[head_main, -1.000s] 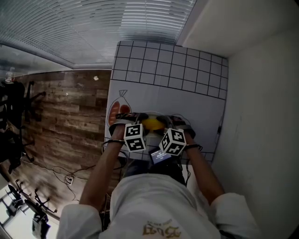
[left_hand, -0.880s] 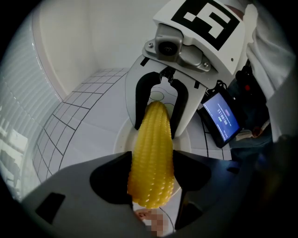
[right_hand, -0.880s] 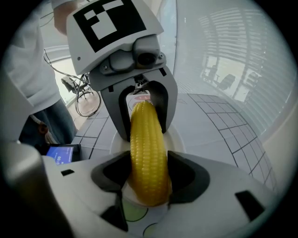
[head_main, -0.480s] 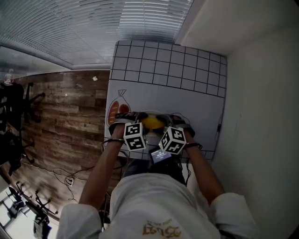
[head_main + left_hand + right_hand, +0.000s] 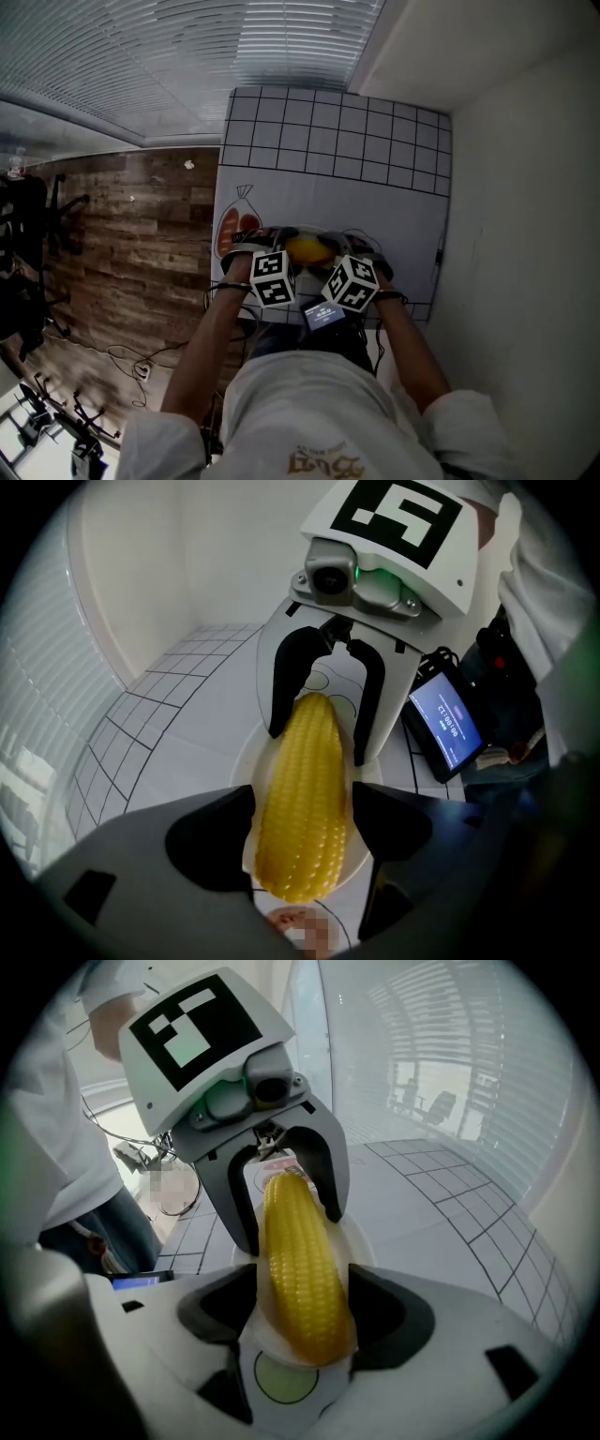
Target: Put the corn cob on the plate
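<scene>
The corn cob is laid on the plate, released between the just-opened jaws of the left hand-held gripper and right hand-held gripper; only withdrawal is judged left.

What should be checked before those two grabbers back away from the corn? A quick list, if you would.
1. Corn cob on the plate: ok, it lies lengthwise on the white plate.
2. Left gripper let go: ok, its jaws have just been opening and stand apart on either side of one end of the cob.
3. Right gripper let go: ok, its jaws have just been opening too and stand apart at the other end.
4. Cob settled, not about to roll: cannot tell.
5. Way back free: cannot tell, a small lit screen sits close beside the right gripper.
</scene>
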